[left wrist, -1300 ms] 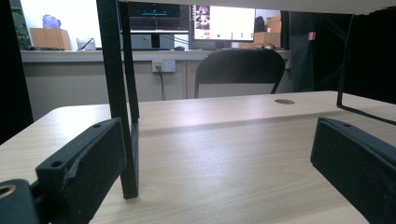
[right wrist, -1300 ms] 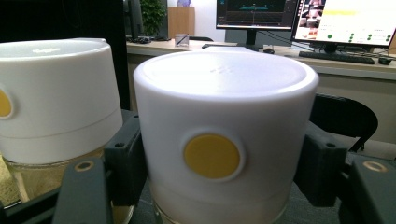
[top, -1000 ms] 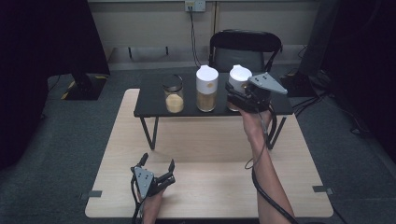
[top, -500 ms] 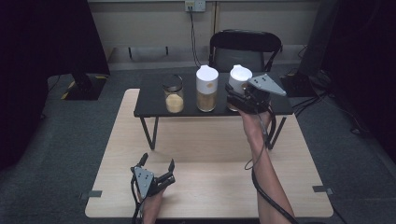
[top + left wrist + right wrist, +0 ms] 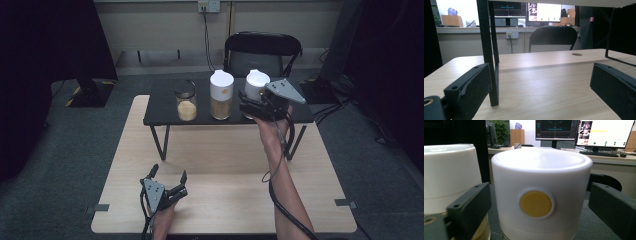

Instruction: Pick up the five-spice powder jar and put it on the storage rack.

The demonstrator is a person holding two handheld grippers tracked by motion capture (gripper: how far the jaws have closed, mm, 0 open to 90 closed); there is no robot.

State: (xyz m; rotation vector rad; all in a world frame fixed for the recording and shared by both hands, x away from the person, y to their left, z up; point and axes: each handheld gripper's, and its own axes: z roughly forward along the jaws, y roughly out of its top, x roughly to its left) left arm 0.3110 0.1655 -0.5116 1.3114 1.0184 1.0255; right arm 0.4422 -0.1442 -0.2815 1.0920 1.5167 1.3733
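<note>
1. The left gripper (image 5: pixel 169 186) rested low on the wooden table (image 5: pixel 220 165), its jaws spread wide with nothing between them. In the left gripper view, bare tabletop lay between the fingers, and a black leg (image 5: pixel 489 52) of the raised shelf stood just past the left one. It looked parked there to keep clear of the work.

2. Beyond those fingers, on the black shelf (image 5: pixel 160 107), stood a glass jar (image 5: pixel 186 101) with a dark lid, then a taller white-lidded jar (image 5: pixel 221 95) of golden grains, in a row facing the person.

3. The right gripper (image 5: pixel 248 106) was held level at the shelf, at the rightmost white-lidded jar (image 5: pixel 540 192). Its jaws had just been opening and now stood wide on either side of the lid, with a gap at each side and no pad pressing. The jar stood upright between the fingers (image 5: pixel 471 207), its yellow dot (image 5: pixel 535 203) facing the camera. Judging by this, the jar stood on its own and the hand could draw back.
</note>
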